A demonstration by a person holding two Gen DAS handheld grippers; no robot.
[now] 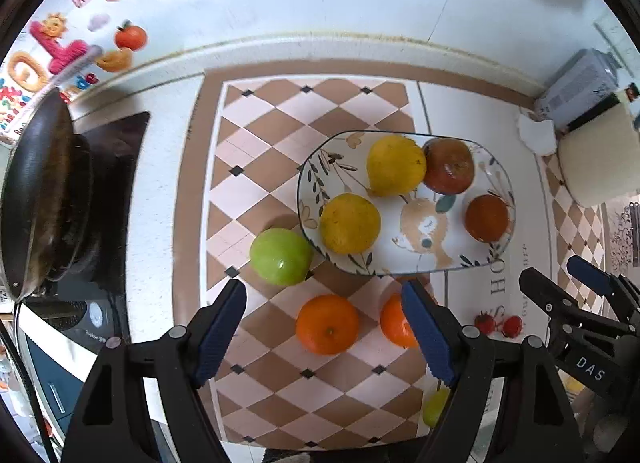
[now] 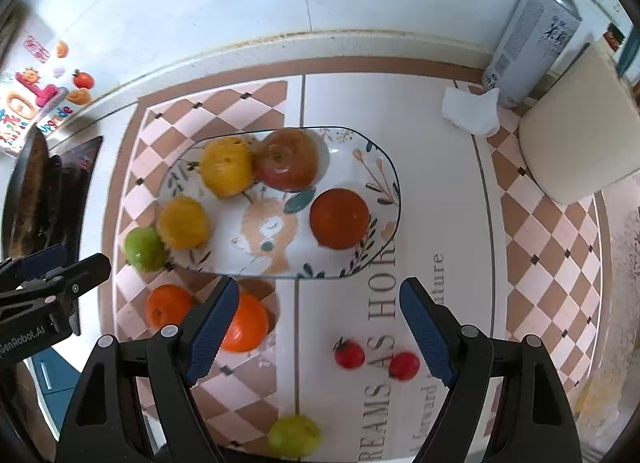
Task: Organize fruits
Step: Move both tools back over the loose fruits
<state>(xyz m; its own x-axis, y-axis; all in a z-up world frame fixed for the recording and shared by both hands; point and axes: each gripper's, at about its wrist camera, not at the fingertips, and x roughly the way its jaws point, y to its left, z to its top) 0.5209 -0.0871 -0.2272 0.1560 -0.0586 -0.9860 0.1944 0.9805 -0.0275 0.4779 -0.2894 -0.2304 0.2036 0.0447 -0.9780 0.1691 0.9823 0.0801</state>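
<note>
Left gripper (image 1: 324, 327): fingers wide, empty, over orange (image 1: 327, 324). Right gripper (image 2: 320, 327): wide, empty. Plate (image 2: 384, 167): four fruits. Green apple (image 1: 281, 257) touching rim. Risk: orange rolling from off-centre pinch.

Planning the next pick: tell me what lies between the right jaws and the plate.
Only bare mat up to the plate, in the right wrist view.

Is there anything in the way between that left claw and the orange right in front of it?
Nothing visible. The left gripper is open and empty, and the orange lies on the checkered mat between its fingers, with only bare mat around it. A second orange lies beside it, partly behind one finger.
</note>
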